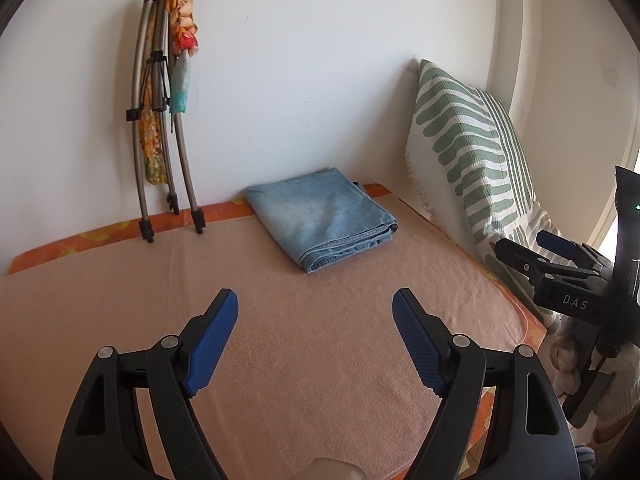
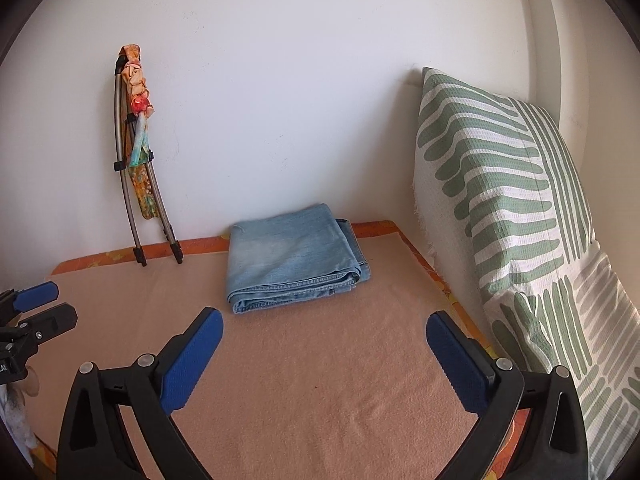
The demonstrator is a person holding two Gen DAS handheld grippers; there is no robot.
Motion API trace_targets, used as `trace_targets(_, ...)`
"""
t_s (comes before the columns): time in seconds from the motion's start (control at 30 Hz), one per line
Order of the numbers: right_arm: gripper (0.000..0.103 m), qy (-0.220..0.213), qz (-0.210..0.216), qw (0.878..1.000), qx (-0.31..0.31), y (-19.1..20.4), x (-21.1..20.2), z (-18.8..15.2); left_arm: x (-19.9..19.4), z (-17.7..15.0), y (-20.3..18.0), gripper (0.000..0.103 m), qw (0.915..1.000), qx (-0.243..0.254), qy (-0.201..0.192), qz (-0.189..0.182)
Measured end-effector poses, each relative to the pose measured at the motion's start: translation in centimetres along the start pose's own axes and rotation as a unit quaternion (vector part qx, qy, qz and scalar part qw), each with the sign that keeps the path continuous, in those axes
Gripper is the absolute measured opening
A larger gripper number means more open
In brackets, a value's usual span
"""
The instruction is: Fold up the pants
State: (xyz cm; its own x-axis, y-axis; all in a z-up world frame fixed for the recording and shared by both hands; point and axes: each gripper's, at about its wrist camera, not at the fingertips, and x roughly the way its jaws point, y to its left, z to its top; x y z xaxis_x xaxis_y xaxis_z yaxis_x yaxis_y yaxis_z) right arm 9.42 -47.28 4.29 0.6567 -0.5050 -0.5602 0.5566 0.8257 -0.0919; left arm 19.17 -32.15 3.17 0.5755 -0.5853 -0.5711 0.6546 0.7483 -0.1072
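At the far left edge of the bed (image 1: pixel 120 300), a folded metal frame (image 1: pixel 160 128) with a patterned cloth tied to it leans on the wall, its feet resting on the orange border. We leave it alone.

Our left tongs (image 1: pixel 316 316) hang over the near part of the bed with their blue pads spread wide and nothing between them. The pants (image 1: pixel 320 220), pale blue denim, lie toward the far edge, close to the far right corner, already stacked in a compact rectangle with the hems and layered edges facing us. Our right tongs (image 2: pixel 324 336) are likewise spread apart and empty, held above the blanket, well short of the pants (image 2: pixel 292 256).

We judge the folding essentially finished, so the step in hand is checking and tidying. To do it well we look at the right side, where a lower layer sticks out a little past the top one. If we square it, we nudge that edge in gently rather than pinch, so the stack does not slide or open.

A green-patterned pillow (image 2: pixel 520 208) leans along the right edge; we keep our right tongs clear of it.
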Motion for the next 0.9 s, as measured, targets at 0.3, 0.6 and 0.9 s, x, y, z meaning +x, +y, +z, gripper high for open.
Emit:
trace_targets(0.3, 0.103, -0.007, 0.003, 1.000, 0.027, 1.0, -1.7, -3.4, 0.1, -3.0, 0.1, 0.080, 0.9999, -0.006, 0.005, 0.010)
trace_targets(0.6, 0.103, -0.022, -0.003, 1.000, 0.018, 1.7, -1.2, -4.0, 0.3, -3.6, -0.3, 0.080, 0.9998, 0.000, 0.015, 0.010)
trace_targets(0.9, 0.103, -0.018, -0.005, 1.000, 0.014, 1.7, -0.5, -4.2, 0.3, -4.3, -0.7, 0.080, 0.9997, 0.006, 0.022, 0.012)
